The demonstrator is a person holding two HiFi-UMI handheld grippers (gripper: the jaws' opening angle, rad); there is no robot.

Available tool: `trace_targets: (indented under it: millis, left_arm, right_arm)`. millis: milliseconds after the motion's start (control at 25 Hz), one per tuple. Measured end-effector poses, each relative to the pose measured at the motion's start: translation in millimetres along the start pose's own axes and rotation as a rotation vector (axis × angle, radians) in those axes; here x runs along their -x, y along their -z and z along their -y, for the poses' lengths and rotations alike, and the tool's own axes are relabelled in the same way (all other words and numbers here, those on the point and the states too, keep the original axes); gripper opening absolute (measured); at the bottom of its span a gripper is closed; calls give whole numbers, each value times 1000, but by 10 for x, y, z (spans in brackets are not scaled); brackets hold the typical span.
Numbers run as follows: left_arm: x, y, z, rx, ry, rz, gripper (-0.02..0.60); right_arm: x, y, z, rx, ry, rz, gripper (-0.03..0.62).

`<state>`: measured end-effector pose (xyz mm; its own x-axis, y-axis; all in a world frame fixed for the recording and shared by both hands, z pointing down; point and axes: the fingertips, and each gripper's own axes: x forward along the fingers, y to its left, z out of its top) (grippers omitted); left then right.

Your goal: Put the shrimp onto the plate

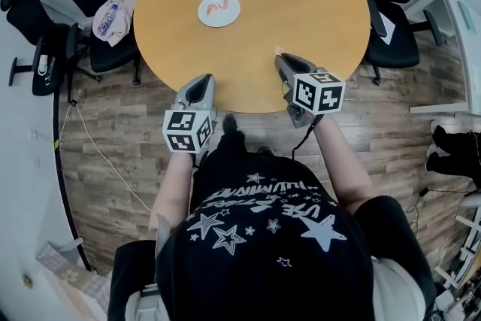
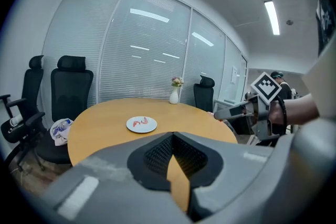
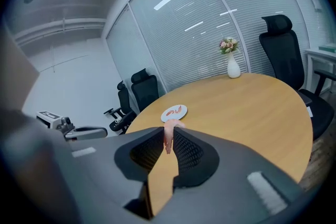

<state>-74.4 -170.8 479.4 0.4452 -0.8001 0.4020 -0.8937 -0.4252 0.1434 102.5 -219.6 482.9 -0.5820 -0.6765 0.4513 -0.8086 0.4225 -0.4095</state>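
1. Left gripper (image 2: pixel 172 136): I hold it at the near edge of the worktop (image 1: pixel 301 4), on the left. The fingers are pressed together with nothing between them.

2. Right gripper (image 3: pixel 168 129): I hold it over the near right part of the worktop. The fingers are pinching one pink shrimp (image 3: pixel 169 139), which stands up from between the tips. In the head view it shows as a small pink spot at the gripper's tip, well apart from the plate.

3. Plate (image 1: pixel 227 19): white and round, lying flat on the left half of the worktop, beyond both grippers and touching neither. It carries two red pieces (image 1: pixel 218 5), curved and lying side by side near the middle. They look like shrimp, but they are too small to be sure.

4. Vase (image 3: pixel 233 66): white and upright, holding a small bunch of flowers, at the far edge of the worktop.

5. Chairs (image 1: pixel 398 19): black office type, set around the worktop. The one on the left bears a crumpled bag (image 1: pixel 113 17).
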Motion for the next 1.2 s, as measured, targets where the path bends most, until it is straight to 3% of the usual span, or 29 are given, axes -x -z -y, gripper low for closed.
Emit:
trace_targets:
  millis: [560,960,1200]
  left_arm:
    - [-678,-307,-963,19,59,-16,2]
    - [-1011,-309,-1434,46,76,-46,2]
    - [-1112,-260,-1644,75,69,-66,2]
  right_arm:
    - [-1006,-410,33,-3,59,-26,57]
    - [-1658,-433,21,3,80,-79,57]
    - [-2022,-407,-32,66,63,-133,57]
